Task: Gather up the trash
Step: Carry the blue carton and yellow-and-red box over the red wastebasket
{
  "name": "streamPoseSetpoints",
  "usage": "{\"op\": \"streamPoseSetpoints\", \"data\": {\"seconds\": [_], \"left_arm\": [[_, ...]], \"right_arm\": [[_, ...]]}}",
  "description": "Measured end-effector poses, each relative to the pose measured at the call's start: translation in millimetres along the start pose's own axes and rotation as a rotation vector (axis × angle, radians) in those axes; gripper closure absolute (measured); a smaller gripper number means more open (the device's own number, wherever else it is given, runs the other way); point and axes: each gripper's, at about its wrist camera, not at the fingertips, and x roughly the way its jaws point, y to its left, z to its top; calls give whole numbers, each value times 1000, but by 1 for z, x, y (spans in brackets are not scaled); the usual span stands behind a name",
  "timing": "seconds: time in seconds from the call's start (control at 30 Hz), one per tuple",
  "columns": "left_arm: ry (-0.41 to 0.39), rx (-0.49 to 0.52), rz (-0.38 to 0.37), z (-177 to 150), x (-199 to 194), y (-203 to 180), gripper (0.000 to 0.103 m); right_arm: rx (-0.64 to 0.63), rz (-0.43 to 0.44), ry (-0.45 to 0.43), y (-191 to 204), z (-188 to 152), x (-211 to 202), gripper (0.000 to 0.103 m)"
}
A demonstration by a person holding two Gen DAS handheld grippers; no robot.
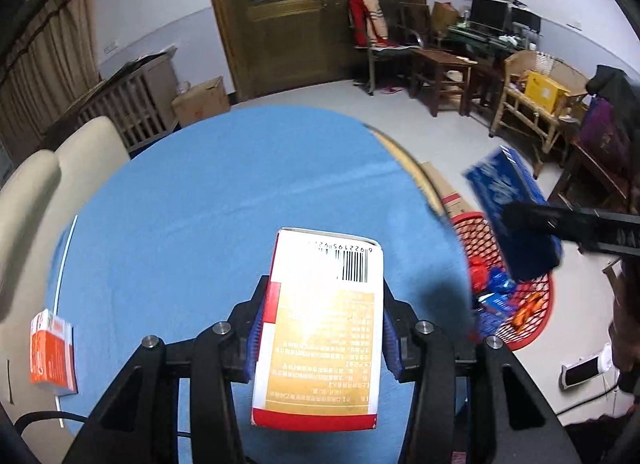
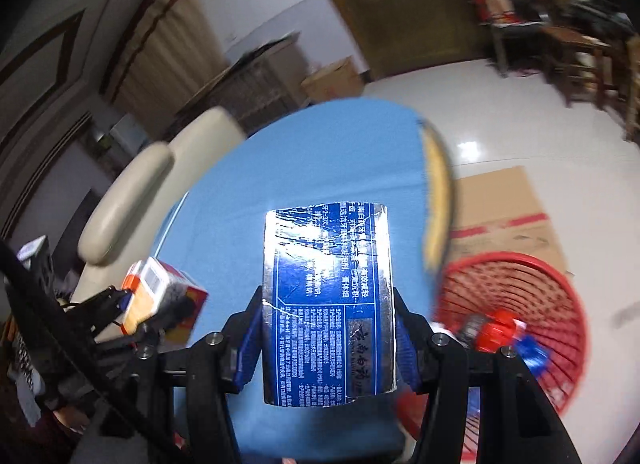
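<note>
While a white and gold carton [image 1: 320, 328] sits pinched in the left gripper [image 1: 322, 328] above the blue table [image 1: 224, 191], the right gripper [image 2: 326, 328] clamps a blue box [image 2: 328, 304] near the red basket [image 2: 532, 296] on the floor.

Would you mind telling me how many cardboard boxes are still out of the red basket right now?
3: the white-and-gold box in the left jaws, the blue box in the right jaws, and an orange box on the blue table's edge. Others may be hidden.
</note>
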Motion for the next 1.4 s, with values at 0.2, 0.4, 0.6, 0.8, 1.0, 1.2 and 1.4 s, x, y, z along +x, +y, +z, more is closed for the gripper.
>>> {"op": "streamPoseSetpoints", "data": {"seconds": [0.2,0.4,0.6,0.8,1.0,1.2,1.4], "left_arm": [[-44,32,25,-2,-35,-20,54],[-118,40,63,-8,-78,-25,54],[-164,29,96,-3,-102,-28,54],[-175,33,100,-1,-99,-28,53],[-121,15,96,-2,-78,-25,53],[-113,18,104,-2,-69,-30,53],[-96,40,100,-1,-61,-39,53]], "right_arm": [[48,-83,-55,-14,-16,-47,44],[30,-79,-87,2,-17,-74,44],[-20,-89,-133,22,-28,-105,44],[-9,-104,-129,22,-32,-110,44],[4,-100,-95,18,-30,-88,44],[14,-102,-83,9,-31,-80,44],[44,-96,-81,-5,-31,-78,44]]}}
